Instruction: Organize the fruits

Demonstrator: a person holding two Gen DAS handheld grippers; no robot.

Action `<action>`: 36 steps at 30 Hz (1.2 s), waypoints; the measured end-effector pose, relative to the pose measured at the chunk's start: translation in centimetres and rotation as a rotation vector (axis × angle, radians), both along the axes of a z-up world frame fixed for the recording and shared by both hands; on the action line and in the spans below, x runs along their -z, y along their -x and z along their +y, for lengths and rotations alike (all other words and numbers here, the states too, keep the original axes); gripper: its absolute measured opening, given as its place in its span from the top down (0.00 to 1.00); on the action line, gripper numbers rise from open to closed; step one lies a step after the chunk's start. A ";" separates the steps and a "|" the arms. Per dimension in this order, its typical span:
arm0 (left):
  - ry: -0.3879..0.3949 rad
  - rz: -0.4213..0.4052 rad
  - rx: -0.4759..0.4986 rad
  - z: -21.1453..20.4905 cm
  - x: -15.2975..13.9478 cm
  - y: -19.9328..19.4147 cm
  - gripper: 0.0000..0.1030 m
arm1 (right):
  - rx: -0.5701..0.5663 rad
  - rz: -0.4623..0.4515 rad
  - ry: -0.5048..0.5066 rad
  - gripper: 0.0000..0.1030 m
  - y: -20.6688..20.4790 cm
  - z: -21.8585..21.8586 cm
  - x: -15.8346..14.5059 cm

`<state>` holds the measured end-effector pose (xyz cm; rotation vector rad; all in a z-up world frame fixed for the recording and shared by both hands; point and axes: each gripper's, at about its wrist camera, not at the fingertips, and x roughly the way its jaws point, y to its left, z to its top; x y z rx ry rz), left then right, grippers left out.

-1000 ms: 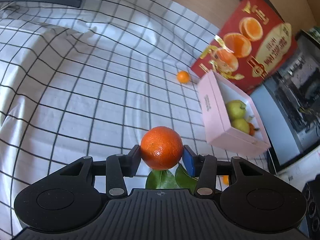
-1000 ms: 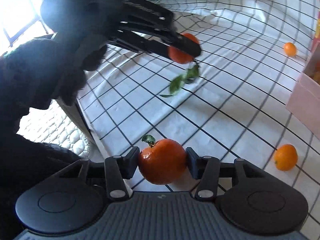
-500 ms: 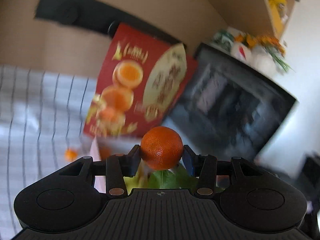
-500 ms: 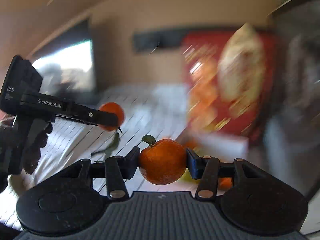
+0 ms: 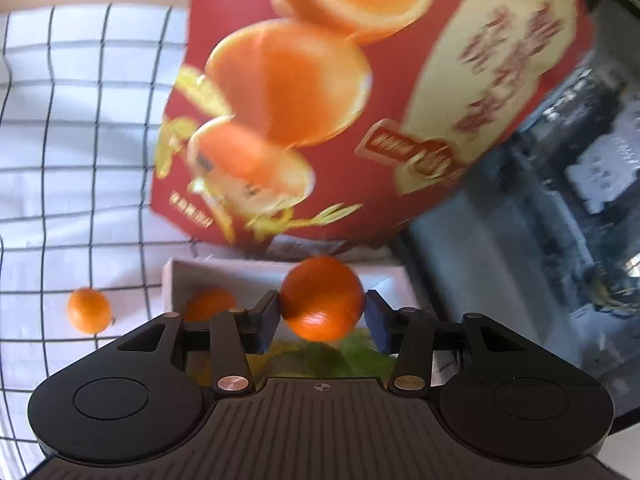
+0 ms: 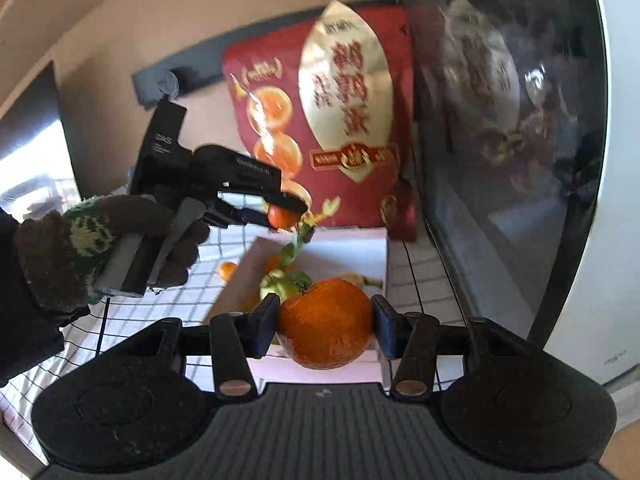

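Both grippers have swung from over the checked cloth (image 5: 80,152) to the pink box (image 6: 352,248), which sits in front of the red carton (image 5: 360,120). Left gripper (image 5: 322,312) stays clamped on a leafy orange (image 5: 322,298), held above the box's far end. Right gripper (image 6: 325,322) grips a second orange (image 6: 325,322) over the near edge. Inside the box lie green fruit (image 6: 284,284) and, blurred, what looks like another orange (image 5: 210,304). One small orange (image 5: 89,309) rests on the cloth just left of the box.
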<state>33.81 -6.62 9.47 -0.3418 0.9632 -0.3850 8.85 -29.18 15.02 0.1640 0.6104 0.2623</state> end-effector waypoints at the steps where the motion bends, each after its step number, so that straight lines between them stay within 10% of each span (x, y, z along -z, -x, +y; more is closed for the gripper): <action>1: 0.013 -0.016 -0.001 0.4 0.1 0.4 0.52 | 0.002 0.009 0.002 0.53 -0.4 0.0 0.2; 9: 0.145 -0.184 -0.059 6.9 -1.4 7.9 0.52 | 0.007 0.031 -0.035 0.53 -6.0 0.2 0.2; 15: -0.006 -0.189 -0.163 11.0 -0.6 11.6 0.52 | 0.038 0.105 -0.178 0.52 -14.2 0.3 0.2; 19: -0.140 -0.183 -0.185 13.3 0.2 13.6 0.52 | 0.109 0.139 -0.101 0.52 -18.1 1.2 1.3; 31: -0.300 -0.195 -0.076 10.7 2.6 9.7 0.52 | 0.102 -0.063 0.108 0.41 -9.4 2.5 -0.1; 36: -0.360 -0.173 -0.076 8.8 3.9 5.2 0.52 | 0.057 -0.011 0.109 0.40 -3.8 3.4 1.9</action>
